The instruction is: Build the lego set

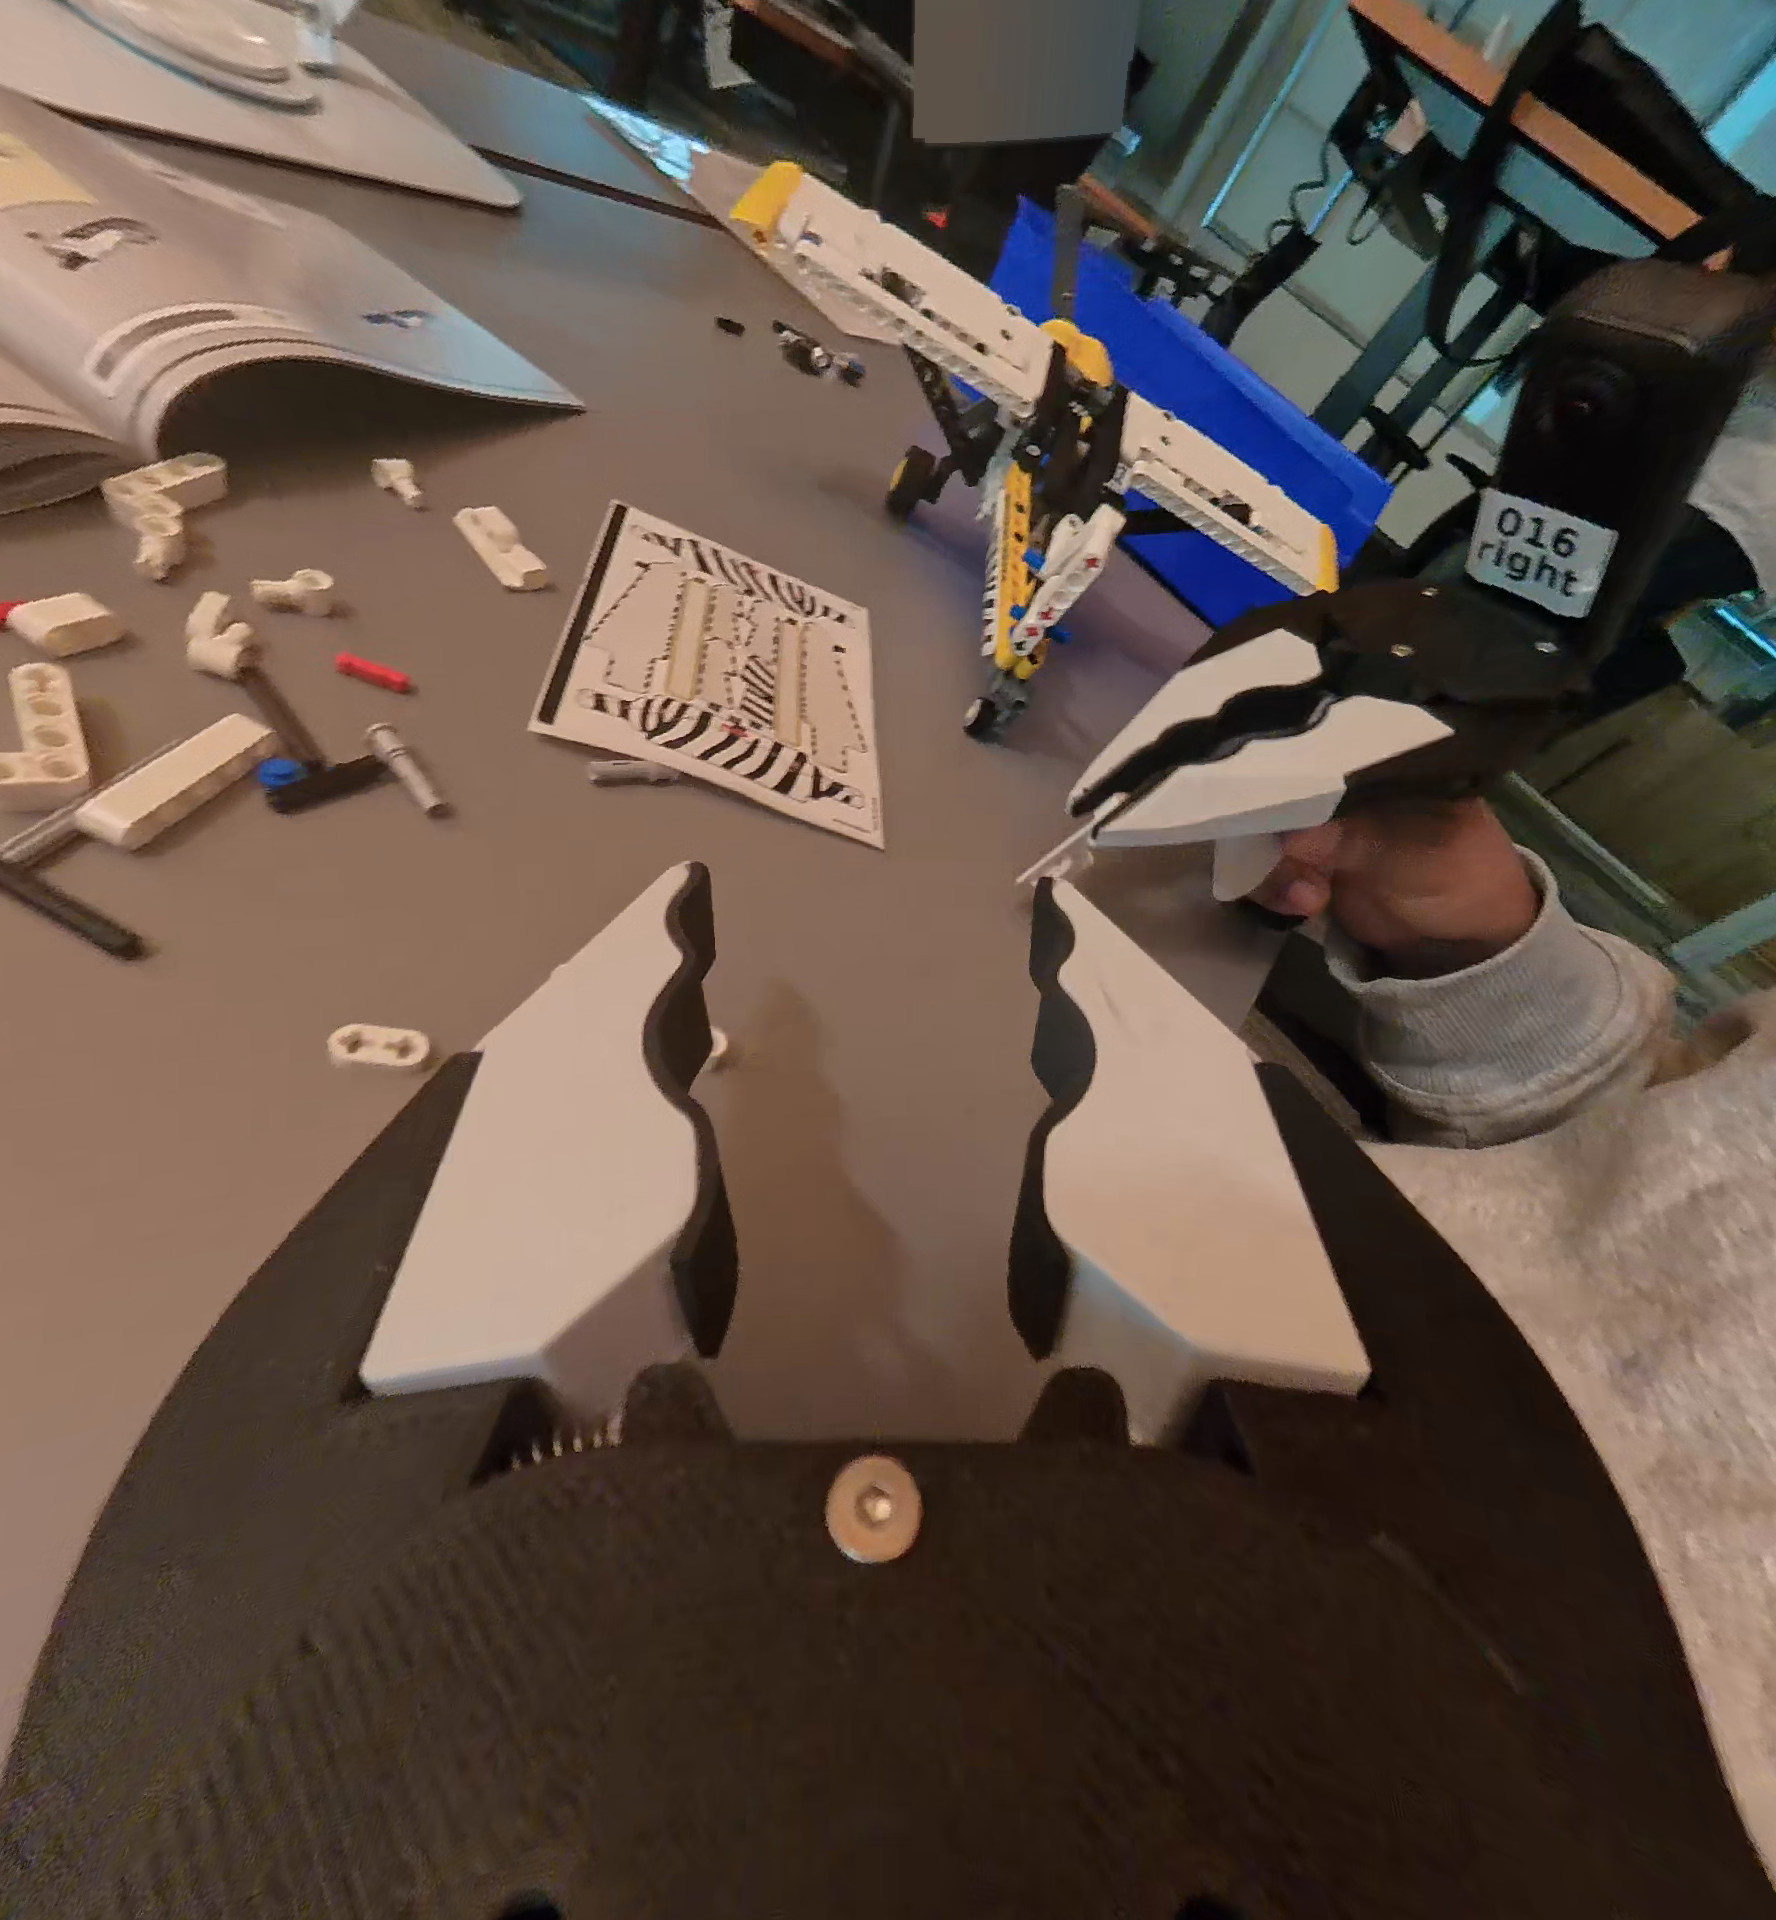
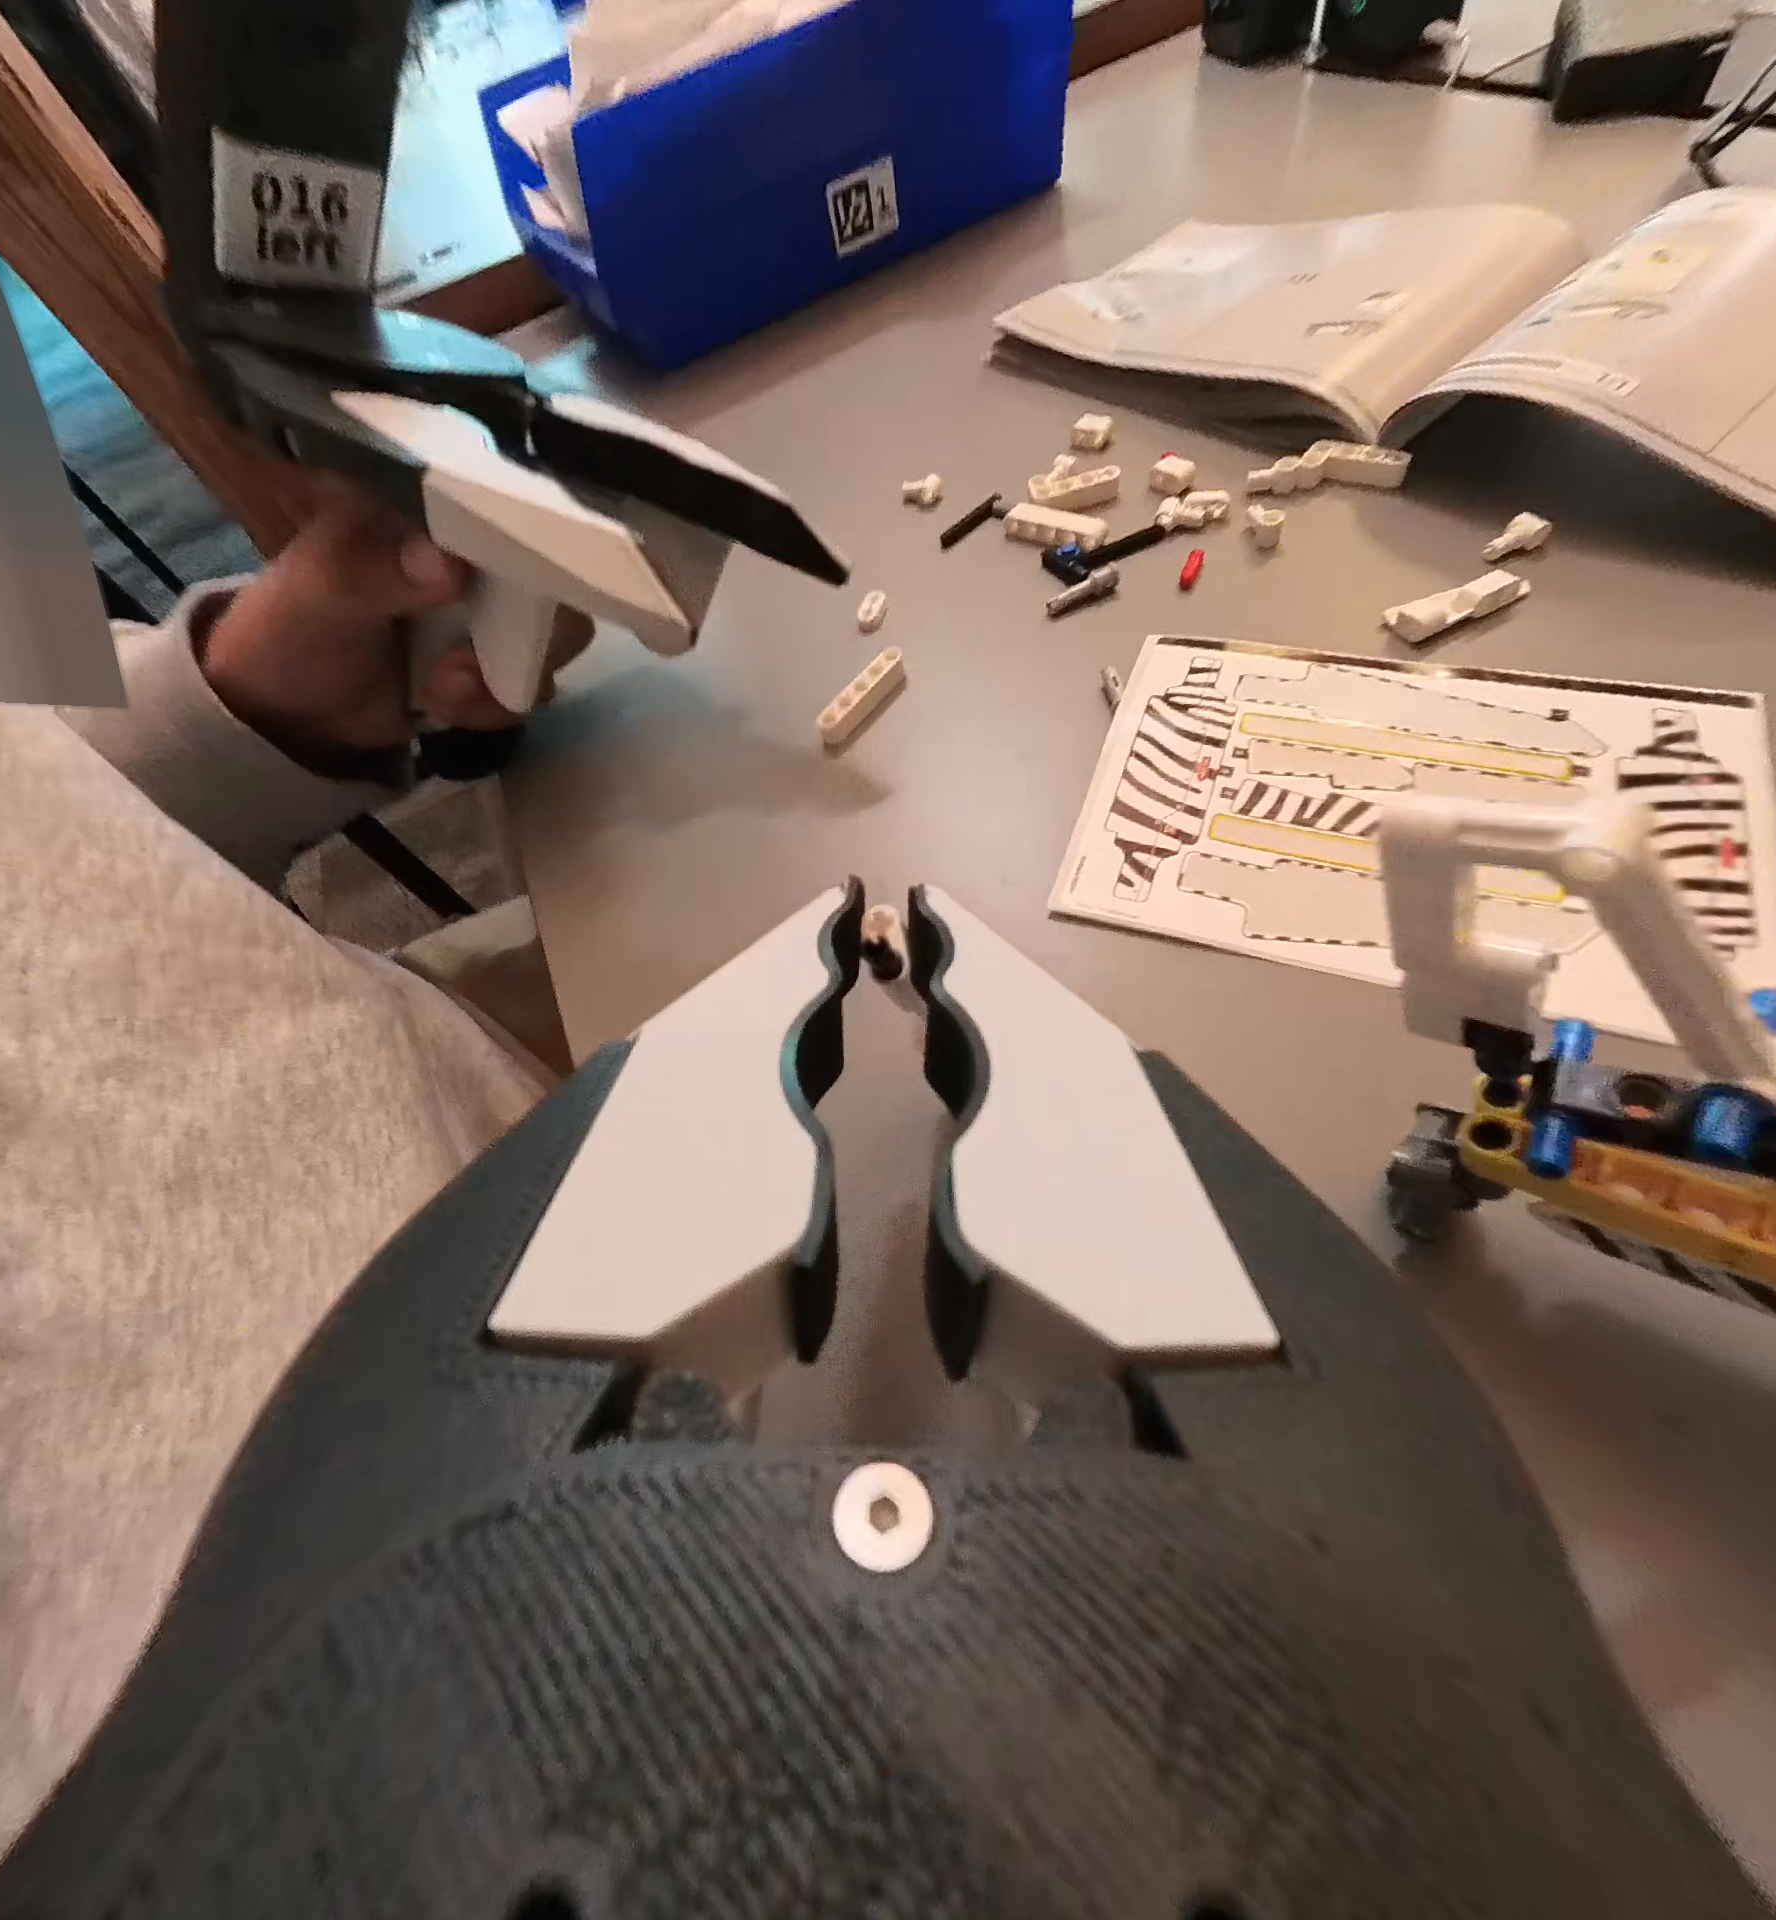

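The half-built lego plane [image 1: 1029, 416], with white wings and a yellow body, stands on the grey table; it also shows at the right of the right wrist view [image 2: 1590, 1091]. My left gripper [image 1: 868, 883] is open and empty above the table's near edge, and shows at the upper left of the right wrist view [image 2: 832, 571]. My right gripper [image 2: 882, 894] is shut on a small white piece [image 2: 882, 940] with a black end. It shows in the left wrist view [image 1: 1076, 816], just right of my left fingertips. Loose white, black and red pieces [image 1: 167, 748] lie to the left.
A zebra-striped sticker sheet [image 1: 728, 675] lies mid-table. An open instruction book [image 1: 136, 312] lies at the far left. A blue bin [image 2: 811, 177] stands behind the plane. A short white beam [image 2: 861, 696] and a two-hole link [image 1: 378, 1044] lie near my left gripper. A grey-sleeved arm [image 1: 1486, 1029] reaches in. Spacing between my two grippers at the tips: around 9 cm. The half-built lego plane [image 1: 1029, 416] is about 20 cm from my right fingertips.
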Demonstrator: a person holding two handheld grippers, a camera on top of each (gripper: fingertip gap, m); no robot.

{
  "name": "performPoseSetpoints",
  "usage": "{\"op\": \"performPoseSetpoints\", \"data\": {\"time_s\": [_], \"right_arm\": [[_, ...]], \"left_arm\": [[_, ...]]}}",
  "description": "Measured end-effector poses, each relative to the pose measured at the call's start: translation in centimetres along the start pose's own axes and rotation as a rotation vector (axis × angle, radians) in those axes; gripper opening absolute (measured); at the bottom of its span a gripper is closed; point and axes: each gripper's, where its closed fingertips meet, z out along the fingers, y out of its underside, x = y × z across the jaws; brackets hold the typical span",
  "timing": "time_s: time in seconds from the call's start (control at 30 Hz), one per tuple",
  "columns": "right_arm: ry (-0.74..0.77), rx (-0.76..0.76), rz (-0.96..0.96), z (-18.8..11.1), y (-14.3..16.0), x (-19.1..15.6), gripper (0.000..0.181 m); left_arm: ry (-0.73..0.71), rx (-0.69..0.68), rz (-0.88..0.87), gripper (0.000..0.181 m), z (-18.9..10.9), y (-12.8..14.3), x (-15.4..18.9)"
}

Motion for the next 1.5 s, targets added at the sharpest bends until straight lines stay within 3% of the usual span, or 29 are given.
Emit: {"op": "performPoseSetpoints", "data": {"time_s": [0.13, 0.3, 0.4, 0.43, 0.47, 0.5, 0.73, 0.83, 1.03, 1.17, 1.33, 1.5], "right_arm": [[-0.119, 0.129, 0.105, -1.2, -1.8, -0.8, 0.006], [-0.426, 0.348, 0.294, -2.2, -4.9, -4.0, 0.006], [-0.544, 0.382, 0.382, -1.7, -5.2, -5.3, 0.006], [-0.55, 0.388, 0.404, -1.5, -5.2, -5.3, 0.006], [-0.547, 0.397, 0.427, -1.2, -5.2, -5.1, 0.006], [-0.546, 0.416, 0.45, -1.1, -5.3, -4.9, 0.005], [-0.523, 0.529, 0.524, -1.9, -6.2, -3.3, 0.018], [-0.503, 0.51, 0.499, -1.9, -5.9, -3.1, 0.017], [-0.427, 0.368, 0.367, -0.4, -4.8, -4.4, 0.017], [-0.4, 0.357, 0.311, -0.5, -4.7, -4.7, 0.006], [-0.427, 0.392, 0.358, -0.8, -5.0, -4.5, 0.005], [-0.525, 0.41, 0.483, -0.7, -5.1, -4.6, 0.005]], "left_arm": [[0.091, 0.02, -0.019, 0.06, 0.6, 0.0, 1.7], [0.371, 0.055, -0.094, 0.061, 3.1, 0.4, 7.4], [0.422, 0.077, -0.069, 0.044, 3.5, 0.4, 9.0], [0.424, 0.089, -0.068, 0.033, 3.4, 0.3, 9.1], [0.464, 0.101, -0.065, 0.009, 3.0, 0.2, 9.5], [0.496, 0.116, -0.081, 0.005, 2.6, 0.0, 9.7], [0.566, 0.141, -0.319, 0.004, 2.0, -1.0, 8.3], [0.584, 0.147, -0.358, 0.004, 1.8, -1.2, 8.1], [0.597, 0.131, -0.353, 0.004, 1.9, -1.0, 8.3], [0.608, 0.124, -0.321, 0.004, 1.8, -0.8, 8.7], [0.639, 0.183, -0.324, 0.017, 1.1, -1.5, 8.7], [0.644, 0.271, -0.31, 0.018, 0.2, -2.4, 8.4]]}}
